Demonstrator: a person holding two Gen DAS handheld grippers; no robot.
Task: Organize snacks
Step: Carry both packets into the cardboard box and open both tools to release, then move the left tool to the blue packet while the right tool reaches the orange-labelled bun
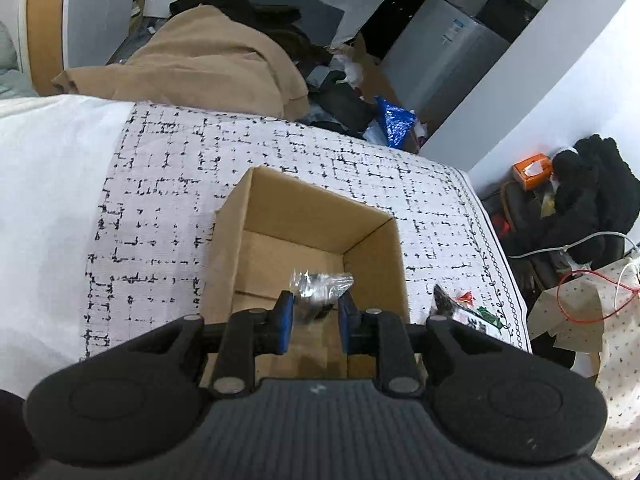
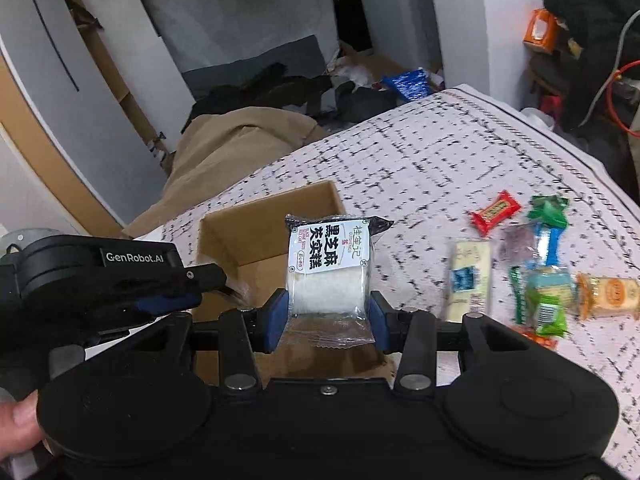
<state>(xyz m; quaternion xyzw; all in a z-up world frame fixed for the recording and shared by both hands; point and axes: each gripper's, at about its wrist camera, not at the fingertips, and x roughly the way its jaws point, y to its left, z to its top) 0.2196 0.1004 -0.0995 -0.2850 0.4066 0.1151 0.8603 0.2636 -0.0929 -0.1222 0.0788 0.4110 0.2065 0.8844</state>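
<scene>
One cardboard box (image 1: 320,240) sits on the bed. Your left gripper (image 1: 316,316) hangs spread above a clear packet (image 1: 320,286) inside; your right gripper (image 2: 330,316) pinches one rice-cake packet (image 2: 330,268) beside it.

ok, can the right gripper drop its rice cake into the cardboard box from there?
Probably yes. The right gripper holds the rice cake near the open cardboard box, though the left gripper crowds the opening.

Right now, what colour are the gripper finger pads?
Blue pads, clearest in the right wrist view.
</scene>
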